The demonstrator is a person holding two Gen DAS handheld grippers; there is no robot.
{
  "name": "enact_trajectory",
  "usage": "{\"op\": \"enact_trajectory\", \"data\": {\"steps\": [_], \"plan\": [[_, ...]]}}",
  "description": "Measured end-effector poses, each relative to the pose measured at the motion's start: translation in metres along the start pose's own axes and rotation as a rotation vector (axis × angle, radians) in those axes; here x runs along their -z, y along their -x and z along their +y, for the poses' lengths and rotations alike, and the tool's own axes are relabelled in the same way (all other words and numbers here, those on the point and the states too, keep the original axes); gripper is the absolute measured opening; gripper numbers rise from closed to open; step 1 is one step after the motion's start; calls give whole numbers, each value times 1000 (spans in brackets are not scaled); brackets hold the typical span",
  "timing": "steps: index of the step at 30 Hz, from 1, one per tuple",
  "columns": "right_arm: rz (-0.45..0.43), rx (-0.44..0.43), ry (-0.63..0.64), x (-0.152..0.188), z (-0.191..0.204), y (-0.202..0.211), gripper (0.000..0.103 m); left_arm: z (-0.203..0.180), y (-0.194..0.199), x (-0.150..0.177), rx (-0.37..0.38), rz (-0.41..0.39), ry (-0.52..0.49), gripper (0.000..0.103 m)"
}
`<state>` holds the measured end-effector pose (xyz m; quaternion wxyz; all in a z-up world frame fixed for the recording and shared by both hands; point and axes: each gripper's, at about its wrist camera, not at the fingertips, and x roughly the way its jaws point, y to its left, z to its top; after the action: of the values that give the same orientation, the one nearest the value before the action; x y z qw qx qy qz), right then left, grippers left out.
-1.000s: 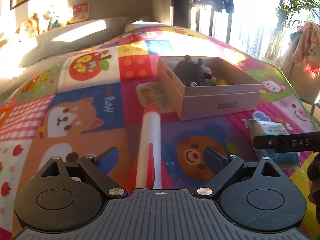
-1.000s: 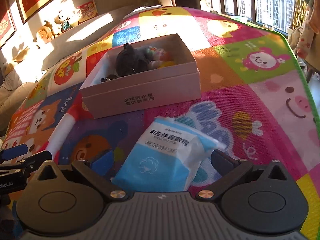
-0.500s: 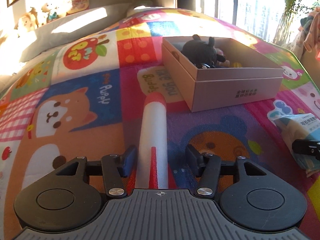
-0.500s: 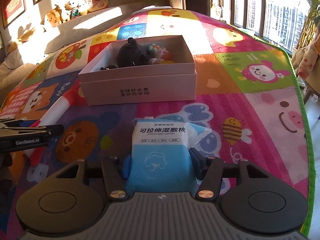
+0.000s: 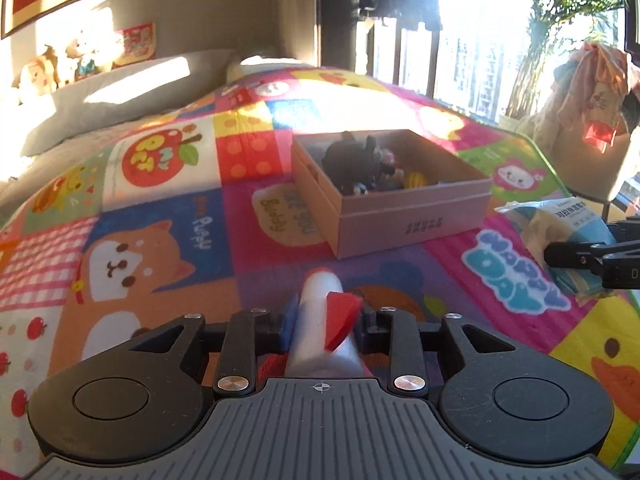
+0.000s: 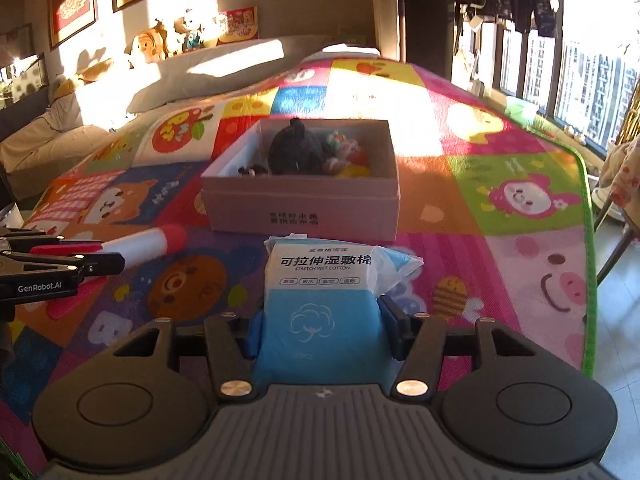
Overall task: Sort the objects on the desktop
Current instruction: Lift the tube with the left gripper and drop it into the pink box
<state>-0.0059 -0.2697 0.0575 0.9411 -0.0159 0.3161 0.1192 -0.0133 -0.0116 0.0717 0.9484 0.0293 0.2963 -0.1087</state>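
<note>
A colourful cartoon play mat (image 6: 500, 200) is covering the surface. On it an open pink cardboard box (image 6: 304, 212) is holding a dark plush toy (image 6: 294, 150). In front of the box, the right gripper (image 6: 320, 330) is clamping a blue-and-white cotton pack (image 6: 320, 304). The left gripper (image 5: 322, 320) is gripping a white foam rocket (image 5: 320, 328) with red fins, its jaws having just closed onto it.

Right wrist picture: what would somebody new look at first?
Probably the bright cartoon-animal mat covering the whole surface. In its middle sits an open cardboard box with a dark plush toy inside. Up close, the right tool is shut on a blue-and-white cotton pack, and at the left edge the left tool grips a white-and-red tube.
</note>
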Motion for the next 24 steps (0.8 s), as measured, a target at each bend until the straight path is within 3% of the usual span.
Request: {"op": "enact_trajectory", "data": {"steps": [5,8,9,14,17,19,21,24], "plan": [[-151,2,-50,-30,-12,30,56,4,12,-41,-3,-129,4,32],[-223,20,-67,-44,-18,43,56,9,5,-59,12,-162,35,27],[-237,26,-69,-46,-20,46,55,9,2,-64,17,-166,42,22],[-238,63,-86,-49,-34,47,55,13,-11,-79,29,-180,50,21],[-177,56,-99,-40,-36,35,56,24,-11,-73,33,-166,61,30],[-129,36,-95,-29,-34,26,56,29,-10,-63,34,-140,54,54],[-68,11,-92,-19,-30,13,56,33,-11,-46,43,-82,48,67],[31,-15,-79,-2,-19,-7,56,29,-12,-17,66,19,29,76]]}}
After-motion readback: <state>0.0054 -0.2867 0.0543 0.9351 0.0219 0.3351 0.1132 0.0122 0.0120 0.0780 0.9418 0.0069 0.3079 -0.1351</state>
